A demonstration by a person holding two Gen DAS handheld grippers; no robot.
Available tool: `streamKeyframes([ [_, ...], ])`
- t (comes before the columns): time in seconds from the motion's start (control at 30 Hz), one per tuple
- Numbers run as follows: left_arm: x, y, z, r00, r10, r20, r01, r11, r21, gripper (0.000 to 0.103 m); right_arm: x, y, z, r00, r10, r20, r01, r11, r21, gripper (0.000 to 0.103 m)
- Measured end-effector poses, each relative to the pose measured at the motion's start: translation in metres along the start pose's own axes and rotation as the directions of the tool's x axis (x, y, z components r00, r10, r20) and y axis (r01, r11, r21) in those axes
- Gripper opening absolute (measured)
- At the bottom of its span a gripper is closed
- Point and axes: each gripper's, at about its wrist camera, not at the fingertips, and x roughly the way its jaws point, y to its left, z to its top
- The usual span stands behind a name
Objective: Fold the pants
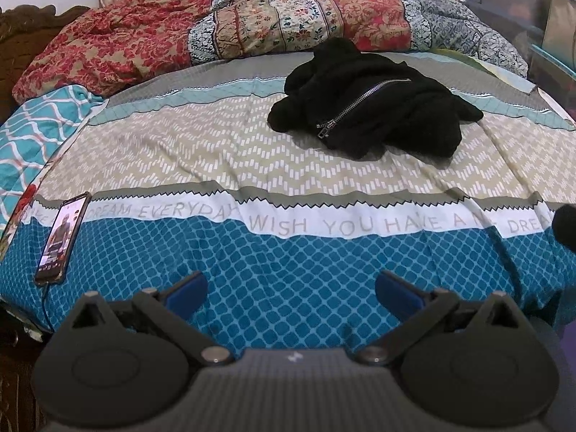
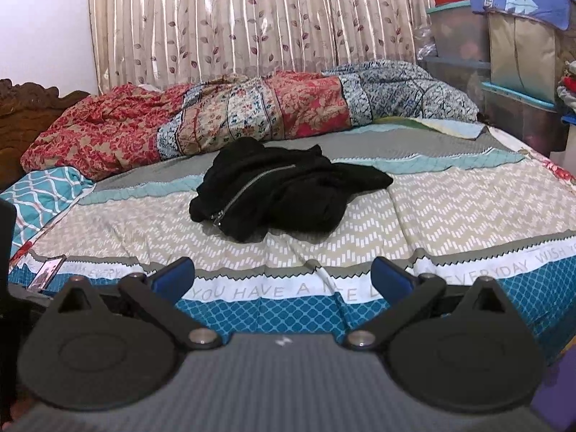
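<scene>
Black pants (image 1: 374,104) crumpled mid-bed, phone (image 1: 63,239) apparently well left.

Both wrist views low at bed's (image 1: 288,165) near edge, facing curtain (image 2: 252,18), sharing bedspread

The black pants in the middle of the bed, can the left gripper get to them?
Probably yes. The left gripper is open and holds nothing, and only flat bedsheet lies between it and the black pants. The phone sits off to the side, out of the way. It must move forward first.
</scene>
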Motion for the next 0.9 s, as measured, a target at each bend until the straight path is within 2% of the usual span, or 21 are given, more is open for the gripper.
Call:
streamKeyframes([
  [0.27, 0.025, -0.004, 0.003, 0.999, -0.017, -0.049, 0.018, 1.0, 0.016, 0.103, 0.023, -0.011, -0.001, 0.998, -0.013, -0.054, 0.015, 0.999, 0.031, 0.103],
  [0.43, 0.042, 0.0, 0.006, 0.997, -0.029, -0.077, 0.03, 1.0, 0.006, 0.103, 0.041, -0.014, -0.001, 0.997, -0.031, -0.066, 0.03, 0.999, -0.016, 0.102],
  [0.47, 0.045, 0.002, 0.008, 0.996, -0.033, -0.083, 0.033, 0.999, 0.0, 0.103, 0.045, -0.015, 0.001, 0.997, -0.034, -0.063, 0.031, 0.999, -0.038, 0.1],
  [0.53, 0.053, 0.007, 0.012, 0.995, -0.037, -0.093, 0.035, 0.999, -0.016, 0.103, 0.055, -0.014, 0.005, 0.998, -0.035, -0.06, 0.029, 0.994, -0.104, 0.086],
  [0.63, 0.063, 0.015, 0.018, 0.994, -0.045, -0.103, 0.042, 0.998, -0.036, 0.103, 0.077, -0.013, 0.014, 0.998, -0.035, -0.058, 0.022, 0.977, -0.214, 0.074],
  [0.77, 0.076, 0.027, 0.028, 0.992, -0.056, -0.112, 0.048, 0.996, -0.07, 0.103, 0.112, -0.01, 0.023, 0.999, -0.049, -0.009, 0.042, 0.929, -0.369, 0.074],
  [0.83, 0.083, 0.034, 0.033, 0.991, -0.051, -0.122, 0.04, 0.995, -0.092, 0.103, 0.136, -0.002, 0.026, 0.999, -0.043, 0.006, 0.041, 0.871, -0.49, 0.076],
  [0.9, 0.087, 0.04, 0.036, 0.991, -0.042, -0.129, 0.028, 0.994, -0.109, 0.103, 0.164, 0.011, 0.026, 0.999, -0.039, 0.022, 0.044, 0.773, -0.633, 0.08],
])
